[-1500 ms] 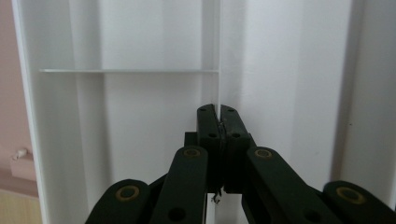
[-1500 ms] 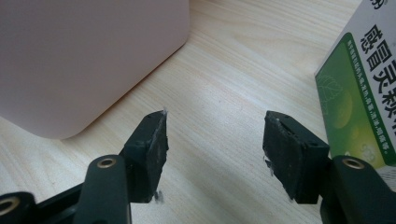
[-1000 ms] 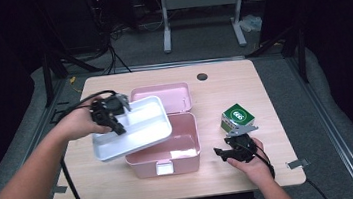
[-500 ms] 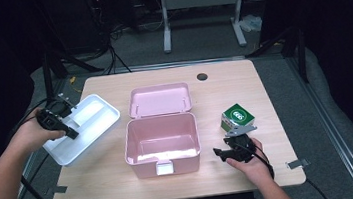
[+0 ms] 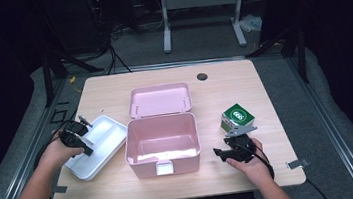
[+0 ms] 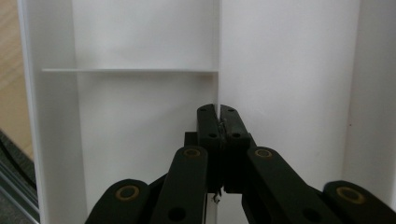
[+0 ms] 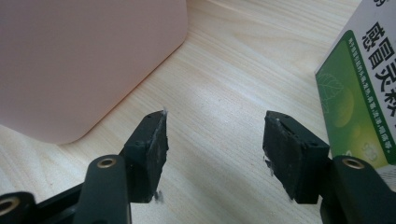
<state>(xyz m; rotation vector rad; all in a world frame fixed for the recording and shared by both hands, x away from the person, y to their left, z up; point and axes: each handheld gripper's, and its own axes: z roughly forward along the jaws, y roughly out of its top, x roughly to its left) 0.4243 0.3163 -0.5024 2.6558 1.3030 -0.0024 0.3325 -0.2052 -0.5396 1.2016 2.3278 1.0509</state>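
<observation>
My left gripper is clenched on the white tray's divider wall, tray on the surface left of the pink box. My right gripper is released; the green carton lies just right of its jaws, nearer this hand.

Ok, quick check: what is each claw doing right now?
Left claw: closed on the divider wall of the white tray.
Right claw: open, holding nothing, resting on the table between the pink box and green box.
</observation>
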